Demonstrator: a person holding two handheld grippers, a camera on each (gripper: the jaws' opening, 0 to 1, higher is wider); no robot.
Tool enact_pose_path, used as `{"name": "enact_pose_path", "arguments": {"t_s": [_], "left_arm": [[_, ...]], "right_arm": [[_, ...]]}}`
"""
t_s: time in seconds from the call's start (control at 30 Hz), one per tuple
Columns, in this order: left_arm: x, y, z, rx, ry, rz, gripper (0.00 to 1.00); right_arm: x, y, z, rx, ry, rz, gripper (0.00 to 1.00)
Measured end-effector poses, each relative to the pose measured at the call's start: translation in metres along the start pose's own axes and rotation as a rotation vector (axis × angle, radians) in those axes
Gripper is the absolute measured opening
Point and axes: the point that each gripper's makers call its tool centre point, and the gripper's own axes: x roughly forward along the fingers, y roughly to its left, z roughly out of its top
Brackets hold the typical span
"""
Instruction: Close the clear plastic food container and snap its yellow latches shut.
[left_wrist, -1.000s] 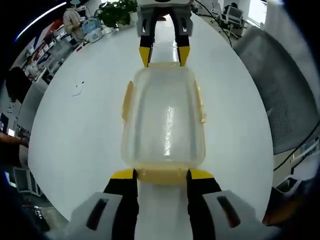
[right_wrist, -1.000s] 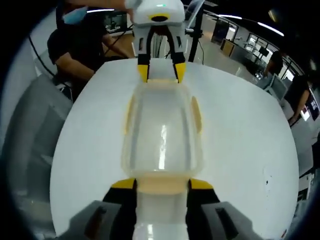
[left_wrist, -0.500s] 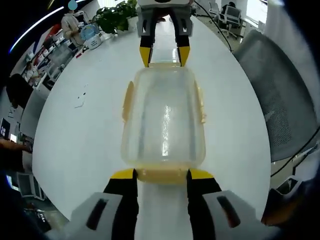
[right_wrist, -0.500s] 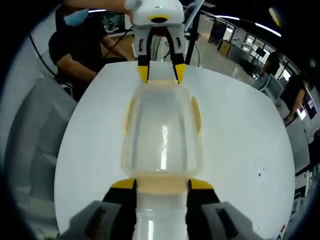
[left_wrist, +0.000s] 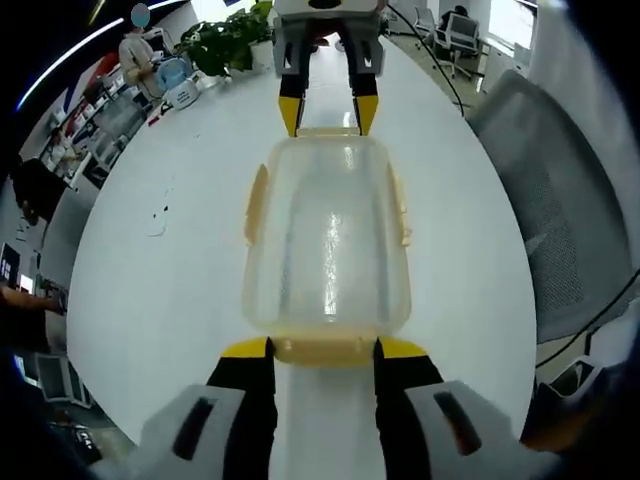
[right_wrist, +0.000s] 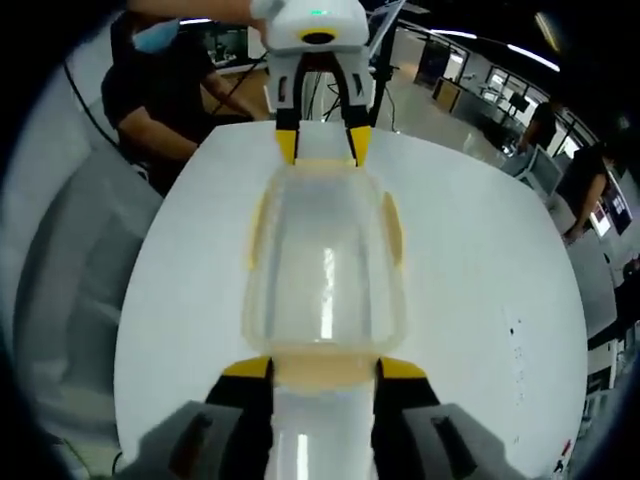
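Clear plastic container (left_wrist: 328, 240) sits on the white desk (left_wrist: 150, 270), left claw (left_wrist: 323, 348) and right claw (right_wrist: 322, 367) clamping its opposite end latches.

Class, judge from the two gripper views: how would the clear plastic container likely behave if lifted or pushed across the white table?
The clear plastic container looks empty, so it is probably light for its size. Its thin see-through walls may flex a little under pressure. Its glossy surface on the smooth white table suggests it would slide easily, which may be why the left gripper and right gripper sit at opposite ends.

Grey-bodied left gripper (left_wrist: 322, 348) and right gripper (right_wrist: 322, 367), black jaws, yellow tips.
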Motion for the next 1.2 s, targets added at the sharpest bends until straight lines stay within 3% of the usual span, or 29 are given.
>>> {"name": "enact_pose_path", "arguments": {"t_s": [1.2], "left_arm": [[0.030, -0.002, 0.077, 0.034, -0.021, -0.007, 0.36]], "right_arm": [[-0.043, 0.003, -0.070, 0.009, 0.014, -0.021, 0.35]]}}
